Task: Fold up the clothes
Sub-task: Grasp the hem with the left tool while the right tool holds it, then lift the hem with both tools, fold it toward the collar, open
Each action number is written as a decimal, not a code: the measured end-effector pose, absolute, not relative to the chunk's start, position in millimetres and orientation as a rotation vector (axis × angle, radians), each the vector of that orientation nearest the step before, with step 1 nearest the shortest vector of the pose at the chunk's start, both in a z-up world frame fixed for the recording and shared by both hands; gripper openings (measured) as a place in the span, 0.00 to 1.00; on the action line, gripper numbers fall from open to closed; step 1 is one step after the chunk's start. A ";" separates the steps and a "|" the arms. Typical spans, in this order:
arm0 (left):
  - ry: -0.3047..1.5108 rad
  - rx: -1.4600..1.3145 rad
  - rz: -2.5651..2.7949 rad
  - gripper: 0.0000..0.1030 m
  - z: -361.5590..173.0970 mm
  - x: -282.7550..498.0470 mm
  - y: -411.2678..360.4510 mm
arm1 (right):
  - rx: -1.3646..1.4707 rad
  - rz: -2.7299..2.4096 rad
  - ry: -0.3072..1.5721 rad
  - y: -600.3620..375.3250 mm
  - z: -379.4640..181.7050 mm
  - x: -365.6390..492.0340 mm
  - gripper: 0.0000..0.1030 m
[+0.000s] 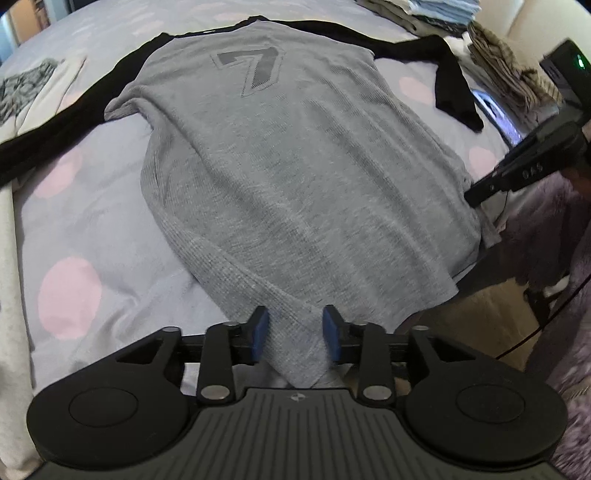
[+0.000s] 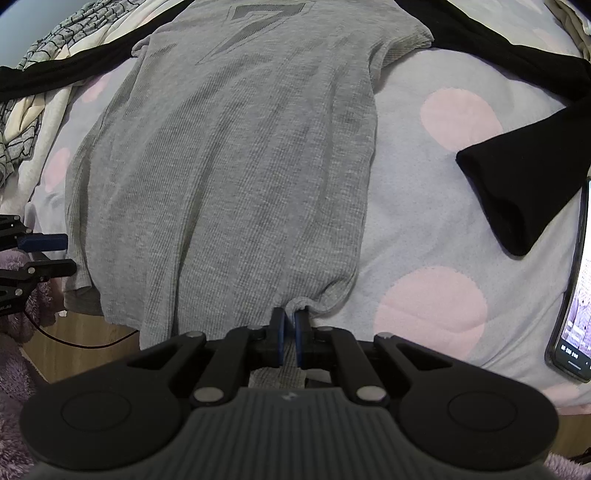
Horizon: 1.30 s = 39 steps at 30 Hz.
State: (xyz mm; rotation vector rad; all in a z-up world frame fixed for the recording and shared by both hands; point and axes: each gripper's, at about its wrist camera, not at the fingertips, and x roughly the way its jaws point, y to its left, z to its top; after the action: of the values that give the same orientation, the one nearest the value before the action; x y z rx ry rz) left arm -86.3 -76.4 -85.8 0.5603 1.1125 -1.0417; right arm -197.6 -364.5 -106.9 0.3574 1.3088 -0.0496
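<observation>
Left wrist view: grey shirt lies spread flat on the bedspread, black sleeves out to both sides, a dark "7" printed near the far end. Left gripper sits at the near hem corner with its blue pads apart — hem cloth runs between them but isn't pinched, so released. Right gripper reaches the other hem corner from the side; can't tell its grip from here. A stack of folded clothes sits at the far edge.

Right wrist view: right gripper is clenched on a small bunch of hem — cloth puckers at the pads, likely to lift or tension that edge. Shirt fabric is ribbed knit, soft, shallow lengthwise wrinkles. Black sleeve bends back, cuff open. Phone lies on the bedspread, pale with pink dots.
</observation>
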 end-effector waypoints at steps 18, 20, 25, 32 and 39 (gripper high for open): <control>1.227 0.410 -0.877 0.03 -35.9 -53.4 -36.5 | 0.421 -0.061 1.293 -381.3 -69.7 -220.4 0.03; 1.229 0.414 -0.862 0.03 -22.2 -49.4 -27.3 | 0.419 -0.071 1.283 -386.4 -54.1 -228.6 0.03; 1.260 0.415 -0.833 0.02 -3.5 -43.5 -4.1 | 0.416 -0.095 1.258 -399.1 -15.0 -249.1 0.03; 1.354 0.505 -0.832 0.02 -31.0 -44.1 -5.7 | 0.375 -0.117 1.342 -399.3 -17.8 -256.4 0.02; 1.388 0.678 -0.855 0.04 -76.4 -53.9 -33.7 | 0.336 -0.100 1.416 -392.7 -67.5 -247.1 0.03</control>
State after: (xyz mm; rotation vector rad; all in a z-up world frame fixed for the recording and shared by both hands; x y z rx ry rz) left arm -53.9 -33.7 -76.4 0.6778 1.3879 -0.8546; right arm -247.1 -392.7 -67.5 0.3356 1.4159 -0.1002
